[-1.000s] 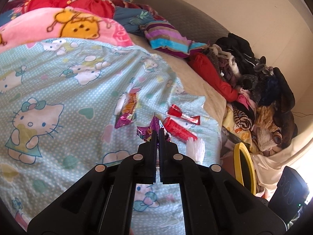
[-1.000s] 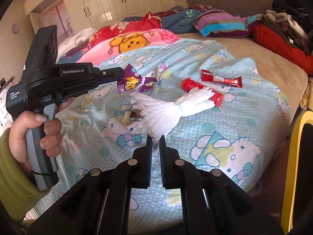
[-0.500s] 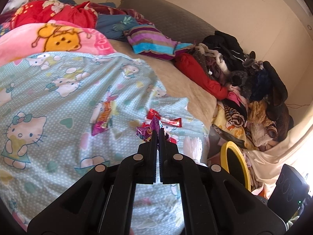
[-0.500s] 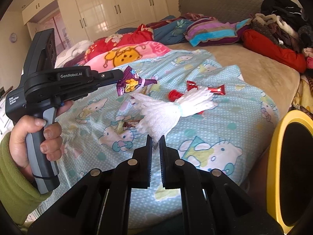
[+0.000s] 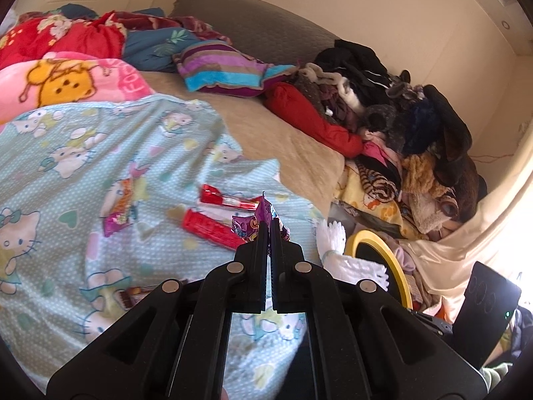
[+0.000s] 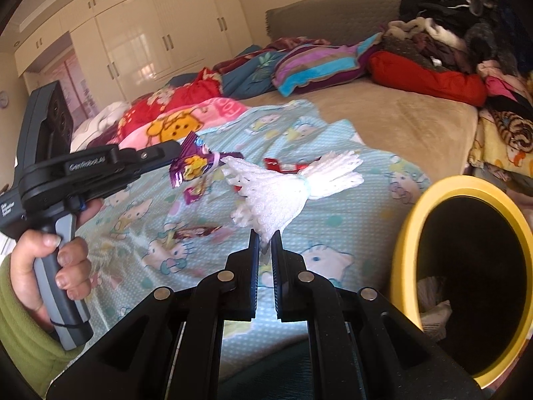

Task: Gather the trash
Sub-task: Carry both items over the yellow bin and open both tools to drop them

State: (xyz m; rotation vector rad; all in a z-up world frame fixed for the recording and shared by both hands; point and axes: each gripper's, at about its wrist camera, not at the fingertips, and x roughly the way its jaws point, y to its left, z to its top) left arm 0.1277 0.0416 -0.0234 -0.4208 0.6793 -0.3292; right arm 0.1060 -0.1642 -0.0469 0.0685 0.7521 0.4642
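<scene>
Left gripper pinches a crinkly purple wrapper; right gripper clamps a white foam net sleeve; both now ride higher, closer to the round yellow bin than a second ago; three glossy wrappers lie on the dotted blanket.

A home bedroom: ahead of the claw spreads a bed under a cartoon-cat blanket, with a striped pillow and a clothes heap beyond to its right, and white built-in wardrobes far behind.
</scene>
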